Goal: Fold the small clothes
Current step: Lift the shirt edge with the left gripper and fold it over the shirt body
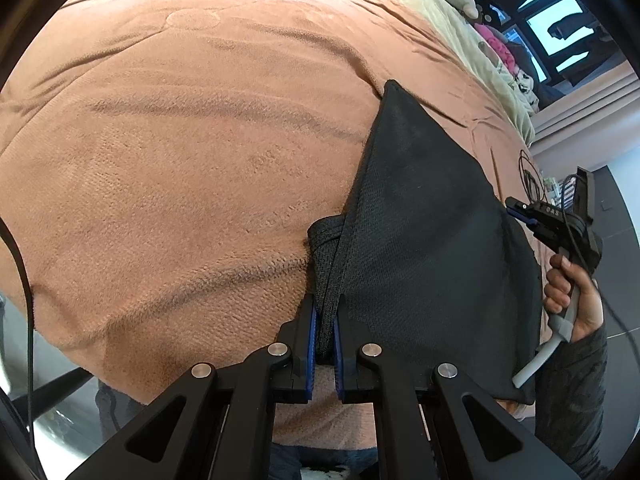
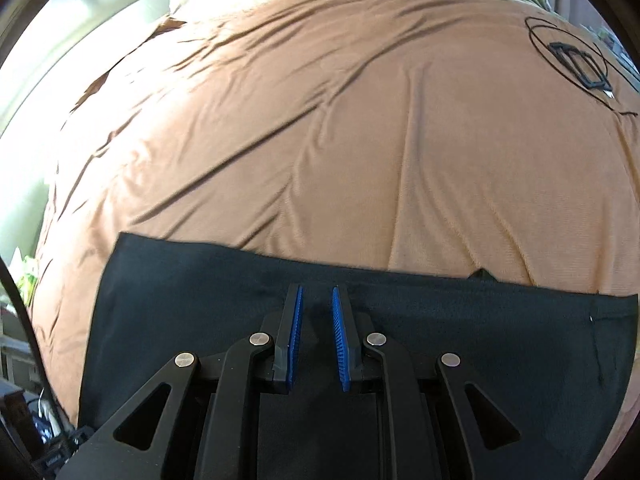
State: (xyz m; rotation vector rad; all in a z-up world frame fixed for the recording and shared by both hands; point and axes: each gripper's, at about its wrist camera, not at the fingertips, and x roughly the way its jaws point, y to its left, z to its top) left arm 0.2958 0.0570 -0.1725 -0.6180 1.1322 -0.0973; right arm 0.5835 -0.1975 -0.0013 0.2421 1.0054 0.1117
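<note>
Dark garment (image 1: 424, 248) lies on brown blanket (image 1: 180, 140) at bed's near-right part, mostly flat, one edge bunched up into L gripper (image 1: 325, 320). L gripper clenched on that gathered band: blue pads (image 1: 313, 332) press cloth from both sides, fabric rising taut from the jaws twd the far corner (image 1: 394, 84). R gripper (image 2: 318, 300), seen fr its own cam, sits over the garment's mid-part w/ jaws nearly closed, a narrow gap betw pads, nothing visibly pinched; looks empty, though contact w/ cloth beneath can't be told. In left wrist view the R gripper (image 1: 516, 210) hovers at the garment's right edge, held by person's hand (image 1: 568, 292). Key relation: long axis runs left-right across right wrist view, far hem (image 2: 320, 260) straight, just beyond the R fingertips; L hand holds the left end, R hand nearer the right end. Judged: fold would carry the L-held end over twd the right. Open room: wide bare blanket far and left. Cable loop w/ black frame (image 2: 576, 64) far-right, well apart. Near bed edge close under L gripper; cloth could slide off.
</note>
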